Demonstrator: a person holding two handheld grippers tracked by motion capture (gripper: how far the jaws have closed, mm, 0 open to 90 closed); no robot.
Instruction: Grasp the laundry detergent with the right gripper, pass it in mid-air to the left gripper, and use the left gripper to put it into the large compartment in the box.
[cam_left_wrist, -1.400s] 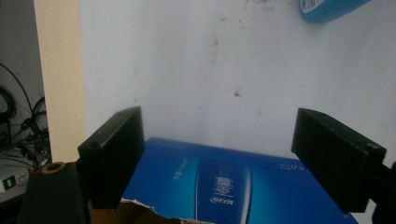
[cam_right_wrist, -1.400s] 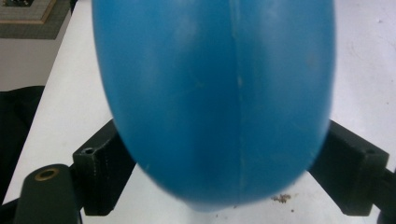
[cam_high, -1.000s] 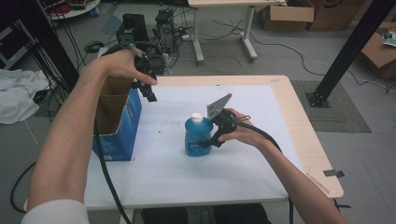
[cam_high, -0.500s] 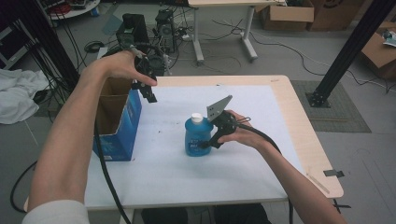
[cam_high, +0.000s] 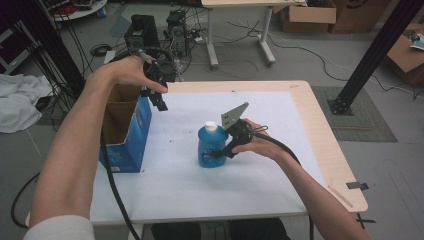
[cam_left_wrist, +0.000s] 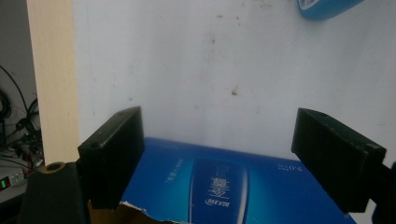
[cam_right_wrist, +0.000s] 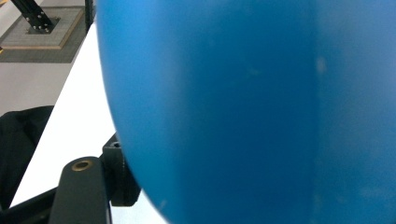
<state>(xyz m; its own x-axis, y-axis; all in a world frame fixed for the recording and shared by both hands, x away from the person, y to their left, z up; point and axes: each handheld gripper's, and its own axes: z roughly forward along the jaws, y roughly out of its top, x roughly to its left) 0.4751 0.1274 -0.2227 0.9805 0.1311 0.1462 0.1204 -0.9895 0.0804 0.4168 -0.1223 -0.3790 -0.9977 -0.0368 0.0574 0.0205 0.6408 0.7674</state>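
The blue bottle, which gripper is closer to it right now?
Right. The right gripper has its jaws around the blue bottle, having just been closing. The left gripper hangs apart, over the blue box.

No print on the blue box (cam_left_wrist: 224, 186) is legible.

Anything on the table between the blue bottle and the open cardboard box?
Nothing visible. The white table top between the blue bottle and the box is bare; the left gripper hangs above the box's near edge, off the table.
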